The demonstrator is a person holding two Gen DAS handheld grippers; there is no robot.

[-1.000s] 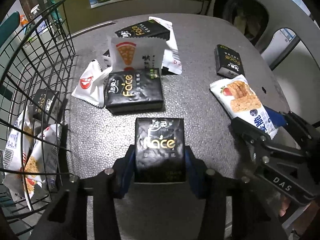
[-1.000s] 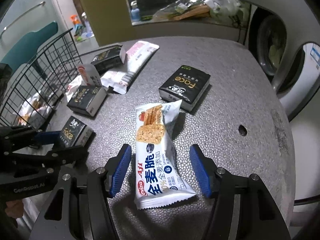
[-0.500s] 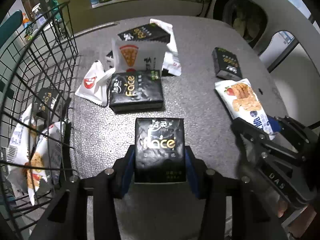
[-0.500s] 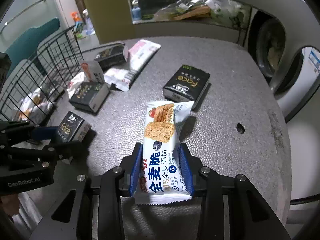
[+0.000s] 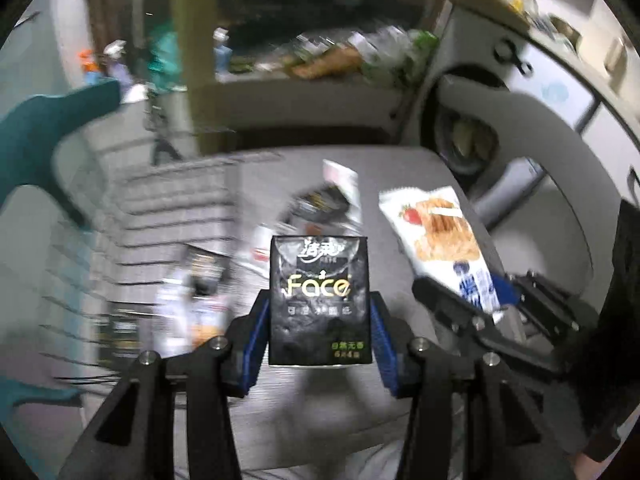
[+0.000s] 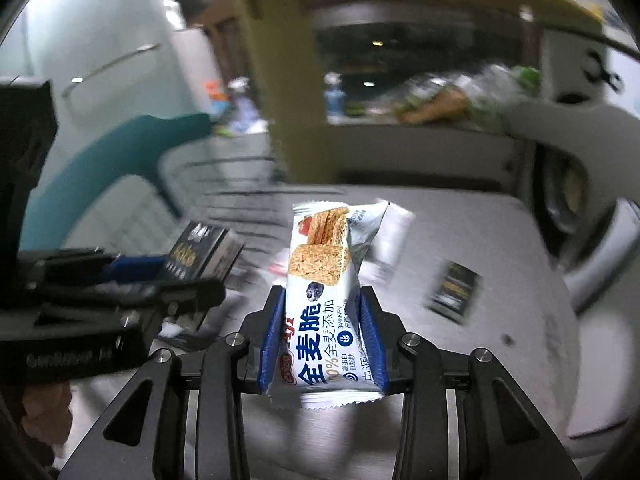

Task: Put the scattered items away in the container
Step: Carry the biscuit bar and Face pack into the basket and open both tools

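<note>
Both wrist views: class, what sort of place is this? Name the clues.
Probably a home laundry or utility corner: a washing machine door behind the grey table, a cluttered shelf, and a wire basket beside the table.

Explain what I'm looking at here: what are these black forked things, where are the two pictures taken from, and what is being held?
No robot here: a person holds a two-finger claw in each hand, with a fisheye camera on each looking along its fingers. In the left view, the left claw is shut on a black Face tissue pack. In the right view, the right claw is shut on a white whole-wheat cracker packet. Each claw also shows in the other's picture. Both items are lifted above the grey table, where another black pack lies. The wire basket, blurred by motion, stands on the left.
</note>
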